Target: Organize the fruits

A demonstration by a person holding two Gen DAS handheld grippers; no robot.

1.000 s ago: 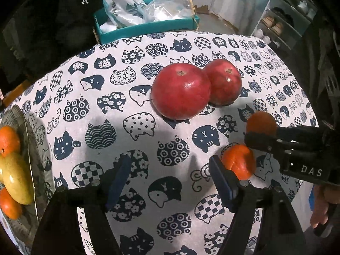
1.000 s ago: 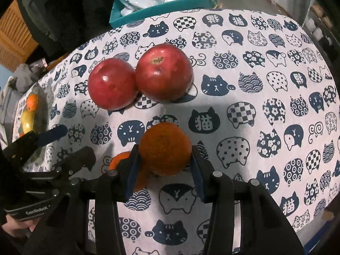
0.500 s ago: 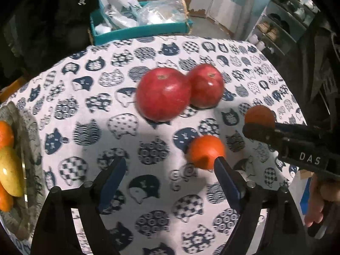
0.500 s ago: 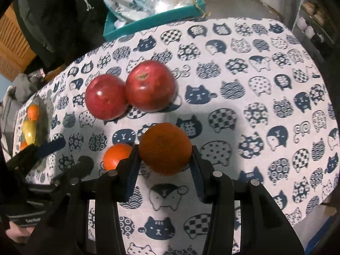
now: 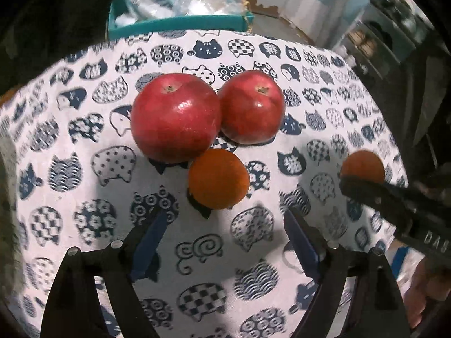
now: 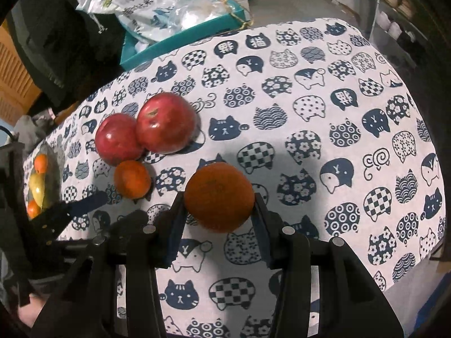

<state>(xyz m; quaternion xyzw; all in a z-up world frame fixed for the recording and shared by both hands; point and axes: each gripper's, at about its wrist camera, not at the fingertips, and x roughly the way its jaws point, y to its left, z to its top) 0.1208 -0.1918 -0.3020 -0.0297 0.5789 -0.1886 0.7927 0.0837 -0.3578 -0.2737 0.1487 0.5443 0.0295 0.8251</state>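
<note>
Since the earlier frame, the left gripper (image 5: pixel 222 235) has just spread wider, empty, swinging toward the loose tangerine (image 5: pixel 218 178) touching a red apple (image 5: pixel 175 117) mid-tablecloth (image 5: pixel 324 129); a nudge could roll it. Right gripper (image 6: pixel 218 214) pinches an orange (image 6: pixel 219 196).

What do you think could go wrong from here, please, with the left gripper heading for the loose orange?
1. The loose orange lies right against the nearer apple; the open left gripper could nudge it and set the apples rolling.
2. The right gripper pinches its orange only at the sides, so a jolt might drop it.
3. The two grippers are close and could collide.
</note>
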